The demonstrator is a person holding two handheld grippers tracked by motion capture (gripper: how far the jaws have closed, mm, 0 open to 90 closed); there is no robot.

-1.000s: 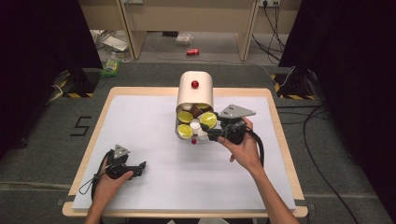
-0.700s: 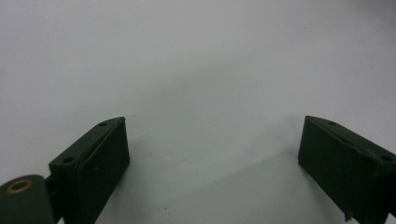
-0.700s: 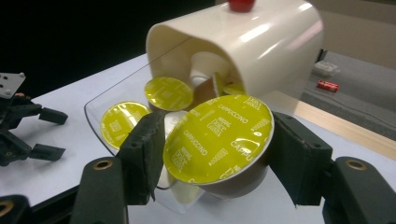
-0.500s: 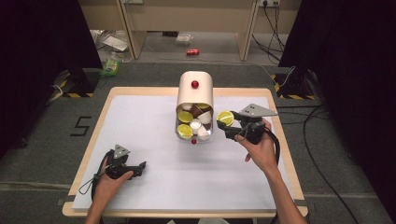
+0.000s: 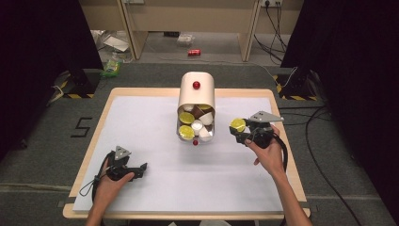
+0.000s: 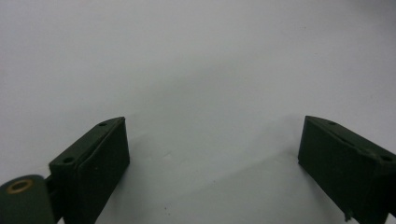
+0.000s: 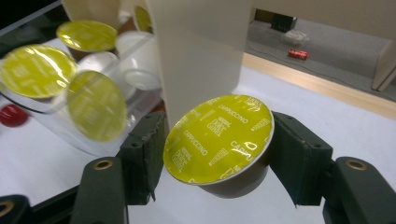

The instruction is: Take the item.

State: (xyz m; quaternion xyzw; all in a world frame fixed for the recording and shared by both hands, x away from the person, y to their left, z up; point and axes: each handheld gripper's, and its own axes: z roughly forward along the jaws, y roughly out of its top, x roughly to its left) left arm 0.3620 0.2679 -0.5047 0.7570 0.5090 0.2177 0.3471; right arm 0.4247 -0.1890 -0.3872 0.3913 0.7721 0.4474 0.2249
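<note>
Right claw point(image 7: 217, 154) clamps a yellow-lidded capsule point(image 7: 218, 140) beside the dispenser point(image 5: 196, 113); grip on the tapered cup could slip. Left claw point(image 6: 210, 158) rests agape and empty on the tabletop point(image 5: 141, 127).

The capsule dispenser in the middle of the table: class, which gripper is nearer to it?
Right. The right gripper sits just beside the capsule dispenser, on its right, holding a yellow-lidded capsule. The left gripper rests far off near the table's front-left.
</note>
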